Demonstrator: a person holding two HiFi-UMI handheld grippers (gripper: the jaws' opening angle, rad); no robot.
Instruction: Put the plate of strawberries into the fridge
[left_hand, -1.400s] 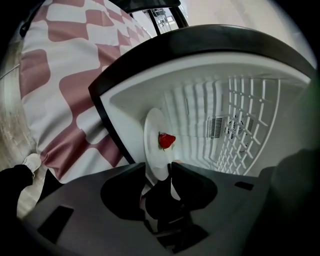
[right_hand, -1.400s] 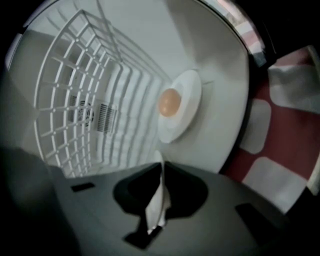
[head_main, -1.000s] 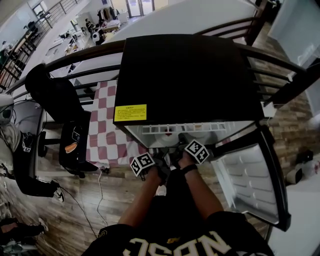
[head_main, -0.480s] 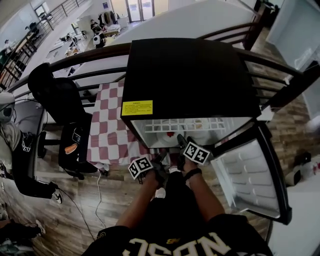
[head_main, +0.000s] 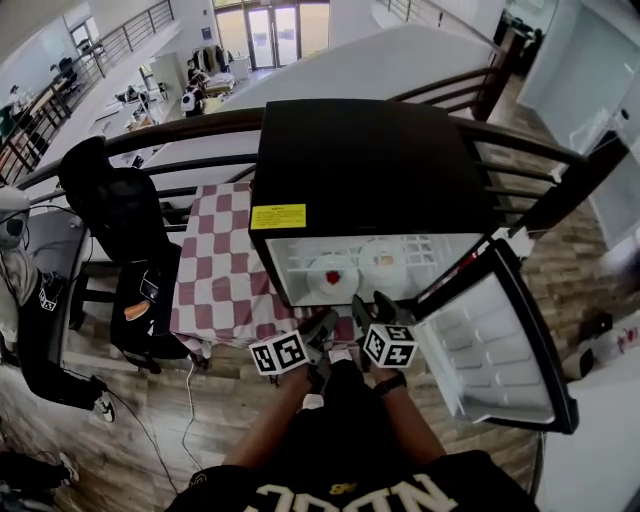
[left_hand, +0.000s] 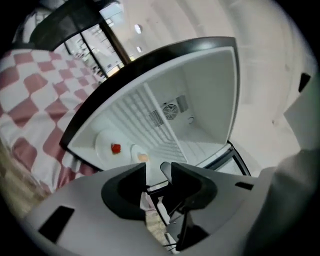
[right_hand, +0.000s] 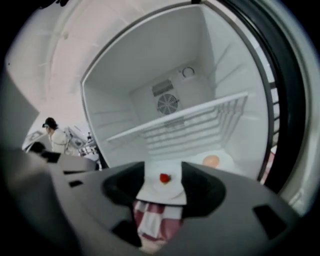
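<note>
A white plate (head_main: 330, 275) with one red strawberry (right_hand: 164, 178) lies on the floor of the open black fridge (head_main: 370, 150), at its left. In the left gripper view the plate (left_hand: 105, 150) shows beyond the jaws. Both grippers are outside the fridge, just in front of its opening. My right gripper (head_main: 368, 305) (right_hand: 164, 167) has wide jaws that are closing a little, with nothing between them. My left gripper (head_main: 320, 325) (left_hand: 158, 170) is open and holds nothing.
A second small plate (right_hand: 212, 160) with a pale orange item sits right of the strawberry plate. A wire shelf (right_hand: 190, 117) spans the fridge above them. The door (head_main: 495, 340) hangs open at the right. A checkered cloth (head_main: 215, 270), a black chair (head_main: 120, 210) and a person (head_main: 30, 300) are at the left.
Both grippers have drawn back out of the fridge opening toward my body. The strawberry plate stays on the fridge floor, free of the right gripper.
</note>
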